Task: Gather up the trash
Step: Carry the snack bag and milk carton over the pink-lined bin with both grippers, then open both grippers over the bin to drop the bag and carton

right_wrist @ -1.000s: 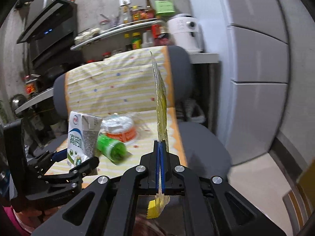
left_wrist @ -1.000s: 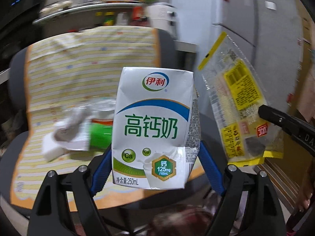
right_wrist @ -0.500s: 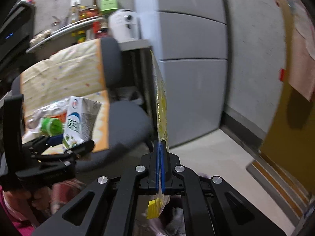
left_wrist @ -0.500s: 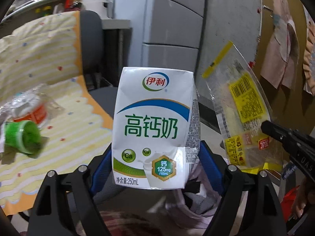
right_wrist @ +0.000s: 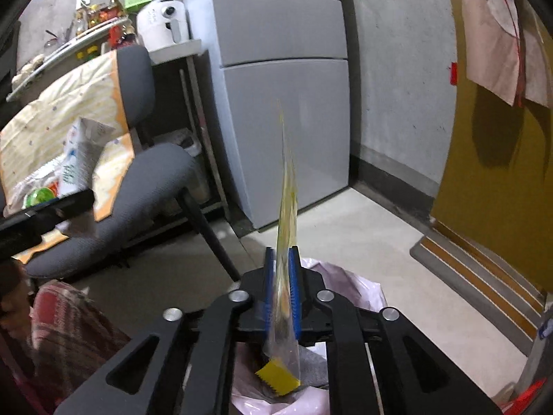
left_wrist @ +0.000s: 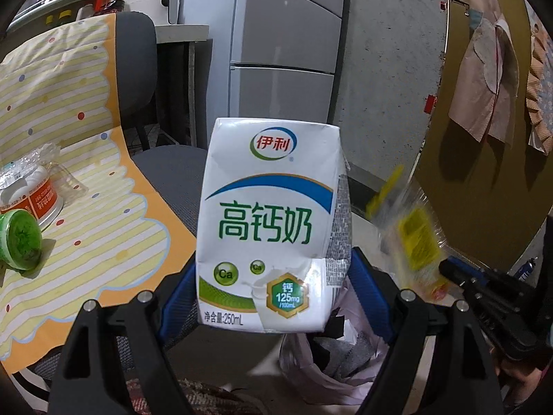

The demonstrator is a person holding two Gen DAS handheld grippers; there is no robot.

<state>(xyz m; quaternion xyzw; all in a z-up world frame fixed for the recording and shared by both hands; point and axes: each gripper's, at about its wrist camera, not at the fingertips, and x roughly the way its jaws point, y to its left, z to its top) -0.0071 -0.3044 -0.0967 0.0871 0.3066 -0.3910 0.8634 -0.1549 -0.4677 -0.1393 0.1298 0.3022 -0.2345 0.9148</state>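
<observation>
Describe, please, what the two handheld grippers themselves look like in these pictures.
The left gripper and the right gripper match: matte black angular linkage arms with cut-out openings, silver round pivot screws at the joints, and blue ribbed finger pads. No cables or markings are visible here.

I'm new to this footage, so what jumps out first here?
A white milk carton fills the left wrist view, clamped in the left gripper. The right gripper, its fingers slightly parted, has a clear yellow wrapper between them above a pink trash bag. More litter lies on the chair.
</observation>
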